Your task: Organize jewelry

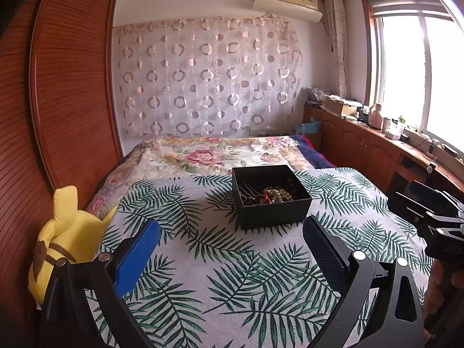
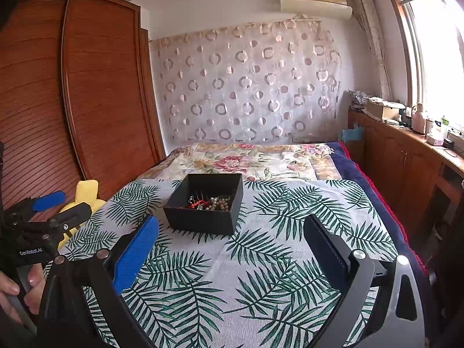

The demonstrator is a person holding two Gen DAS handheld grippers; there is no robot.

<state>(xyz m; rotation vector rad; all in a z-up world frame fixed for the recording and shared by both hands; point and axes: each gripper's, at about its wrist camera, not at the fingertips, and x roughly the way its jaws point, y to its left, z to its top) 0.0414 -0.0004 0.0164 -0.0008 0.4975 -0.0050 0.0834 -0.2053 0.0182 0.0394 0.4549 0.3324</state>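
Observation:
A black open box sits on the leaf-print cloth over the bed. Inside lies a heap of jewelry: pale pearl beads, dark beads, something red and thin metal pieces. My left gripper is open, hovering over the cloth a little short of the box, with nothing between its fingers. My right gripper is open too, just right of and nearer than the box, empty. Each gripper shows at the edge of the other's view, the right gripper and the left gripper.
A yellow plush toy lies at the bed's left edge against the wooden wardrobe. A floral quilt covers the far half of the bed. A cluttered wooden cabinet runs under the window on the right. A hand grips the left handle.

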